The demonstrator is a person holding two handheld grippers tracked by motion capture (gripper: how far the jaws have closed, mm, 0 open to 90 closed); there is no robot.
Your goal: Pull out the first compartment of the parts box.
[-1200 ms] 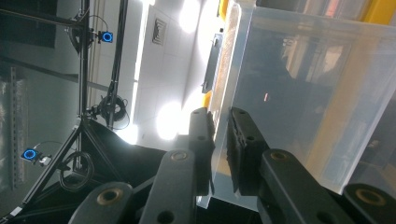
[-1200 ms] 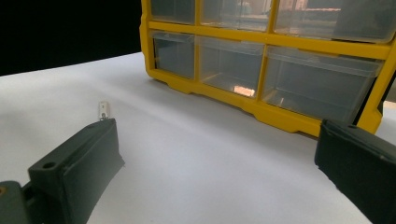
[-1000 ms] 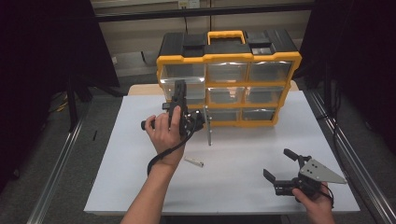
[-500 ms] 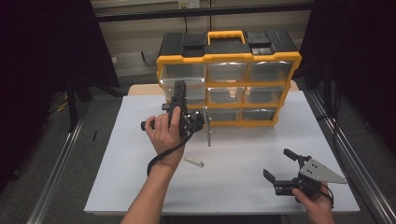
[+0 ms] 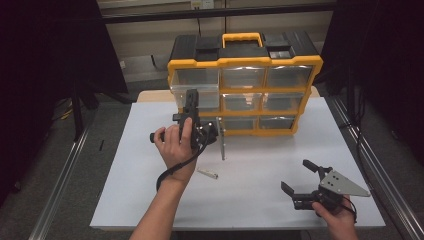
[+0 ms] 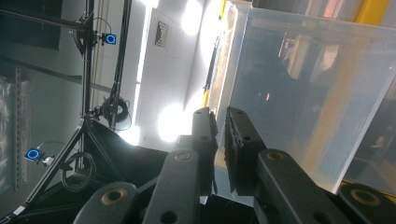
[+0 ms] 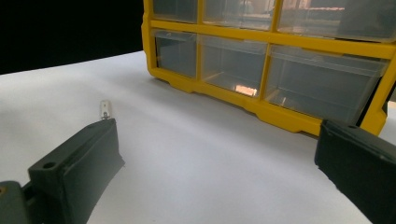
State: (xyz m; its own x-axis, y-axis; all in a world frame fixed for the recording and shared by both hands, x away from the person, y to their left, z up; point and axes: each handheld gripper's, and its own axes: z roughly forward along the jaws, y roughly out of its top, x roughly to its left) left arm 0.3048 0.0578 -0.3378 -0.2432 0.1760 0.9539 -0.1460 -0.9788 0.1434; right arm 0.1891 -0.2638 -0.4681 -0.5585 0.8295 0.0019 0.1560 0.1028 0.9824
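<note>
Drawer [image 5: 196,89] at eleven o'clock looked light, stiff, slippery plastic. Your left gripper [image 6: 219,140] pinched its thin front lip; your right gripper [image 5: 305,181] was released.

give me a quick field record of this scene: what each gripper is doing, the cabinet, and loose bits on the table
left gripper: raised at the top-left drawer, jaws pinched on the clear drawer front's edge
right gripper: low over the table, jaws wide open, holding nothing
cabinet: yellow frame, black top, clear drawers in three rows
drawer state: top-left pulled slightly out
loose item: small metal piece on the white table
</note>
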